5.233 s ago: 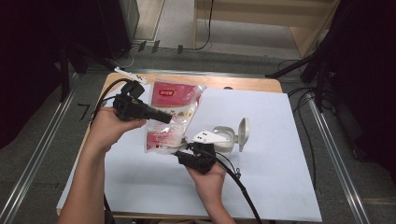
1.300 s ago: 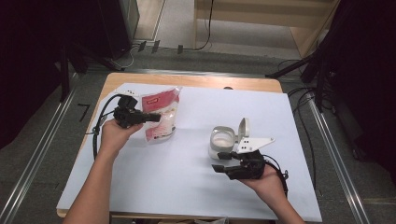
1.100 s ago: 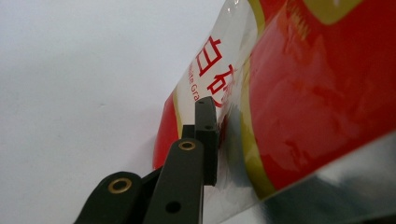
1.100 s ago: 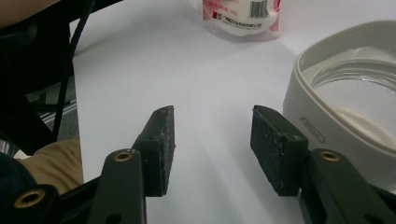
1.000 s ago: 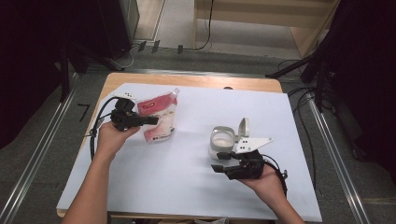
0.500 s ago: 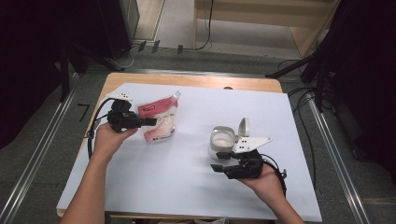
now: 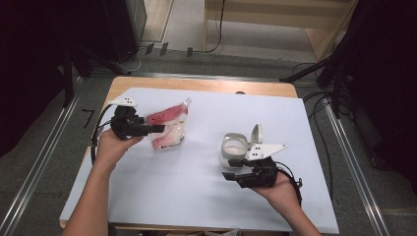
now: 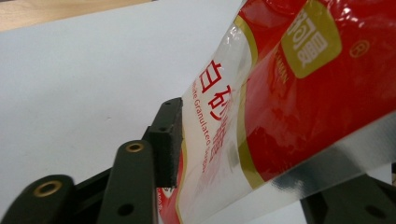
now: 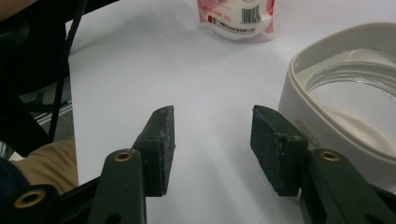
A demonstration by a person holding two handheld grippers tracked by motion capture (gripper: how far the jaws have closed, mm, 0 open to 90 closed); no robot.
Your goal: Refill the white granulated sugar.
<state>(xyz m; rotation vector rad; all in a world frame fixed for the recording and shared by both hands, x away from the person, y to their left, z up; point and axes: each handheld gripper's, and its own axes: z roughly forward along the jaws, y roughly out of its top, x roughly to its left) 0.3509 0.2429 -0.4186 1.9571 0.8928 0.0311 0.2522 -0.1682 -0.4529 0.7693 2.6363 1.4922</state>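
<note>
Left gripper point(image 7: 158, 129): jaws just been opening, sugar bag point(image 7: 169, 129) loose between them, near tabletop's left edge.
Right gripper point(image 7: 231, 168): jaws spread, nothing between, beside open container point(image 7: 233, 146).

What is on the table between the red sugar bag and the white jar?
Nothing. In the high view, just bare white sheet lies between the sugar bag and the open white jar. The right gripper view shows the same bare stretch.

glossy plastic sugar pouch point(image 7: 168, 129), matt white sheet point(image 7: 196, 187)
</note>
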